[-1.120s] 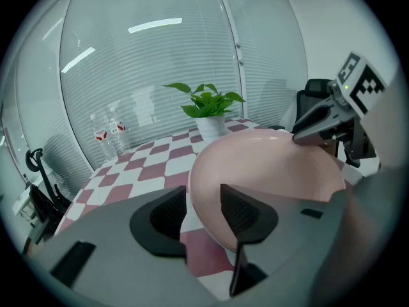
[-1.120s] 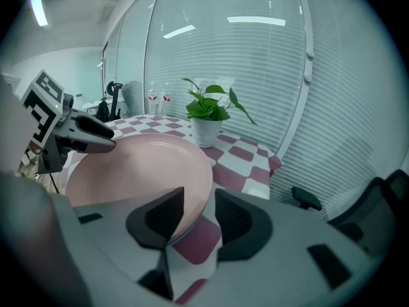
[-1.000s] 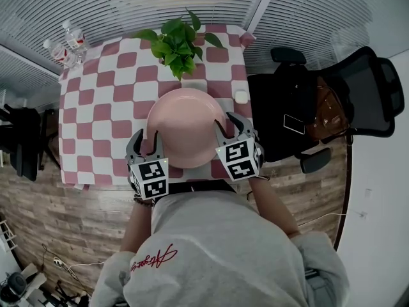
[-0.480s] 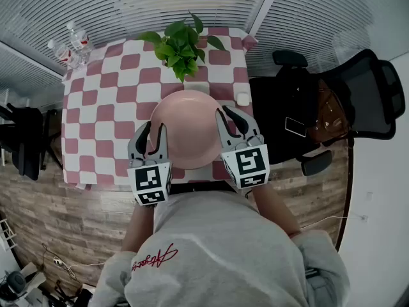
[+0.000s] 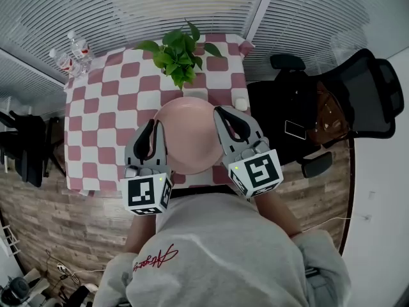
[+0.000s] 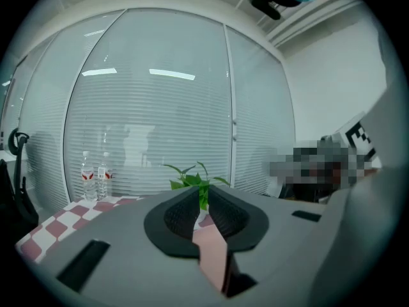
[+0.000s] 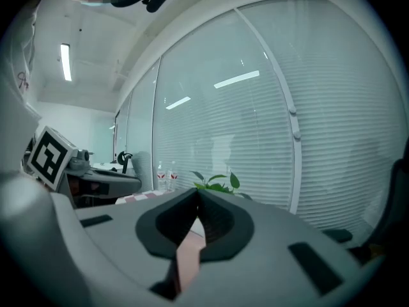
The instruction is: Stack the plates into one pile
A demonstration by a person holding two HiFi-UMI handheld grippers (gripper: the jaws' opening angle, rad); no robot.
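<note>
A pink plate [image 5: 188, 139] lies on the checked table [image 5: 102, 114], near its front edge. I cannot tell whether more plates lie under it. My left gripper [image 5: 151, 126] hangs above the plate's left rim and my right gripper [image 5: 229, 116] above its right rim, both raised off the table. The left jaws have just been closing and nothing is between them. Both pairs of pads meet at the tips. In the left gripper view [image 6: 201, 194] and the right gripper view [image 7: 195, 200], the plate [image 6: 214, 248] [image 7: 185, 254] shows as a pink strip through the slit behind the pads.
A potted plant [image 5: 179, 56] stands at the table's far edge, just behind the plate. Two water bottles [image 5: 70, 50] stand at the far left corner and a small white thing [image 5: 240, 103] by the right edge. A black office chair [image 5: 358, 94] is to the right.
Both grippers have risen from beside the plate's rims toward the camera, and their jaws have gone from wide open to closed. The plate has stayed on the table.
</note>
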